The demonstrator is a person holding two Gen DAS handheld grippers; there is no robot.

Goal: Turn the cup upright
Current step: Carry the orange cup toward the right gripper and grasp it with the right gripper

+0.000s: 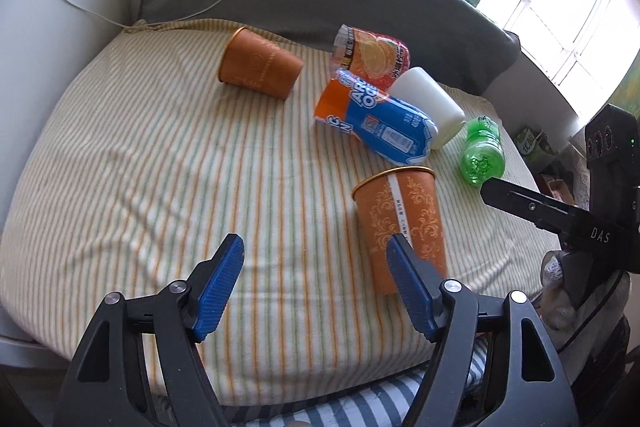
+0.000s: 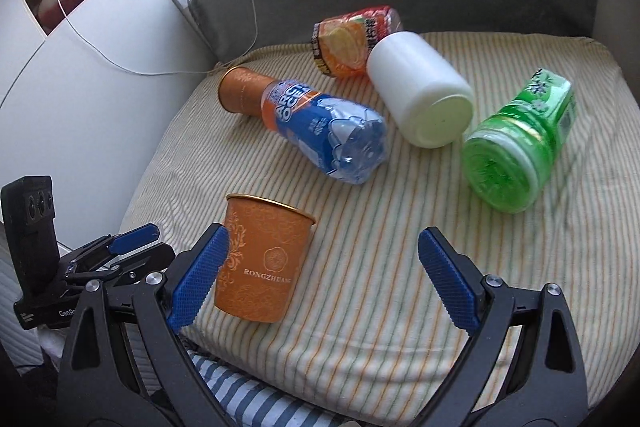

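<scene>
From my left wrist camera, an orange paper cup (image 1: 402, 227) with gold scrollwork stands upright near the front edge of the striped cushion (image 1: 160, 155), rim up, its long axis vertical; what it holds cannot be seen from here. My left gripper (image 1: 316, 287) is spread wide and grips nothing, its right blue pad (image 1: 408, 287) overlapping the cup's lower wall in view, though I cannot tell whether they touch. Farther back at left, a second orange cup (image 1: 258, 65) lies on its side. Right of it lie an orange-labelled bottle (image 1: 372, 53), a blue-labelled plastic bottle (image 1: 380, 123), a white jar (image 1: 428, 105) and a green bottle (image 1: 482, 151), all on their sides. My right gripper (image 1: 532, 205) reaches in from the right edge.

From my right wrist camera, the upright cup (image 2: 264, 259), printed RONGZHUANG, sits at near left on the cushion (image 2: 380, 267), gold rim on top, mouth tilted away so its contents stay hidden. My right gripper (image 2: 332, 279) is wide open, empty, its left pad (image 2: 198, 279) just beside the cup's wall. Beyond lie the blue-labelled bottle (image 2: 332, 135), base toward me, the toppled cup (image 2: 240, 93) behind it, the white jar (image 2: 424, 91), the orange-labelled bottle (image 2: 352, 39) and the green bottle (image 2: 516, 147). My left gripper (image 2: 132, 251) shows at far left.
</scene>
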